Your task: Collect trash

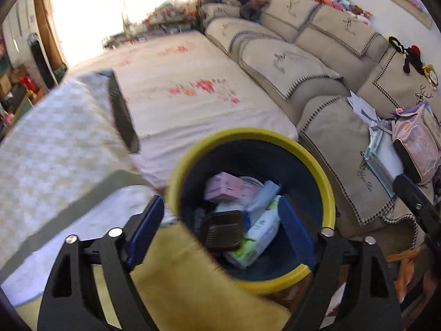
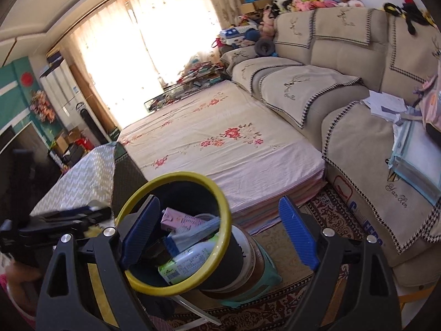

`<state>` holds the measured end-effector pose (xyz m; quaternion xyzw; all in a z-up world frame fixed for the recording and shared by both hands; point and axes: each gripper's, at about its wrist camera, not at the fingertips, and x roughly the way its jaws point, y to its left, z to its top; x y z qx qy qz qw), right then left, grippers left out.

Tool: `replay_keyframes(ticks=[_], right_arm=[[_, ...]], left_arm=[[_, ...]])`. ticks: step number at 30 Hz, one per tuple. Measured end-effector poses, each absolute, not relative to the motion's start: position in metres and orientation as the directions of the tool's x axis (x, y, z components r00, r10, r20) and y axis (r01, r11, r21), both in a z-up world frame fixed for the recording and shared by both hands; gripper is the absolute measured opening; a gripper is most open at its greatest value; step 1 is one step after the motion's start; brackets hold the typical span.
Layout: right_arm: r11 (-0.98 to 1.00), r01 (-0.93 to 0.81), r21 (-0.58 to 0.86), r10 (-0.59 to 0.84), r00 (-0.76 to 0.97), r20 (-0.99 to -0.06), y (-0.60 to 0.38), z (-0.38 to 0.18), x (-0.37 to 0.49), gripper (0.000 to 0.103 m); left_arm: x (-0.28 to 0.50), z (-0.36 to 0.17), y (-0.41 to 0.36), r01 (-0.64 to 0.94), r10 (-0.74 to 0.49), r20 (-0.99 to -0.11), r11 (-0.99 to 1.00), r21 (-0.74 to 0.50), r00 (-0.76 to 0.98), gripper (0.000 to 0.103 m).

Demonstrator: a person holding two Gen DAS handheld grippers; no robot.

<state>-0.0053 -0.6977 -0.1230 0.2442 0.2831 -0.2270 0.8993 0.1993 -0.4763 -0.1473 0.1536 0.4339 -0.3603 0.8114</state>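
Already the bin [image 1: 325, 193] is sitting well filled in the left wrist view: a pink box [image 1: 224, 189], a wipes pack [image 1: 256, 237], a dark tray [image 1: 223, 230] and a pale pouch [image 1: 261, 197] are lying inside, below the yellow rim. The left tongs [image 1: 223, 237] are hanging over the bin's near edge with the jaws standing wide and nothing between the pads. A blurred yellow sheet [image 1: 179, 270] is lying under them at the bin's near side; whether it is trash on its way in or a cover I cannot tell. So part of the collecting is looking done. Loose papers [image 1: 361, 107] are lying on the sofa [image 1: 325, 143], possibly more trash, though that is a guess. The counter [image 1: 55, 143] is crowding the left side, its dark edge close to the bin.

Turning to the right wrist view, the right tongs [image 2: 217, 237] are also spread wide and gripping nothing, the left pad overlapping the bin [image 2: 220, 207] at its rim and the right pad standing clear of it. The bin is perching on a stack of tubs [image 2: 253, 264], so it is looking tippy. The left gripper [image 2: 69, 215] is reaching in from the left, near the rim. Open room is lying to the right, over the rug [image 2: 330, 215] between bed [image 2: 220, 149] and sofa [image 2: 358, 171].
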Motion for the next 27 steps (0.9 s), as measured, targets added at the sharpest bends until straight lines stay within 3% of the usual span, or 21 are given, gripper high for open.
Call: replay_keyframes(ticks=[3,7,16,21,27], right_arm=[[0.816,0.496,0.297,-0.231,0.751,-0.619,-0.676,-0.117,-0.002,0.083],[0.883,0.397,0.25,-0.185,0.784,-0.593,-0.634,-0.095,-0.002,0.085],[0.965,0.189,0.182,-0.078,0.869,-0.489,-0.542,-0.046,-0.014,0.092],[0.982,0.132,0.138,-0.063,0.907,-0.417,-0.504,-0.022,-0.025,0.096],[0.988,0.095,0.124,-0.038,0.916,-0.399,-0.488,-0.011,-0.039,0.096]], left_arm=[[0.183,-0.116,-0.424,0.697,-0.475,-0.746,0.717,-0.021,0.467,0.098],[0.16,-0.08,-0.34,0.62,-0.47,-0.671,0.785,-0.02,0.574,0.098],[0.096,-0.024,-0.165,0.398,-0.344,-0.534,0.917,-0.016,0.772,0.098],[0.052,-0.004,-0.096,0.286,-0.251,-0.469,0.958,0.003,0.847,0.098],[0.009,-0.003,-0.042,0.199,-0.189,-0.427,0.98,-0.023,0.884,0.098]])
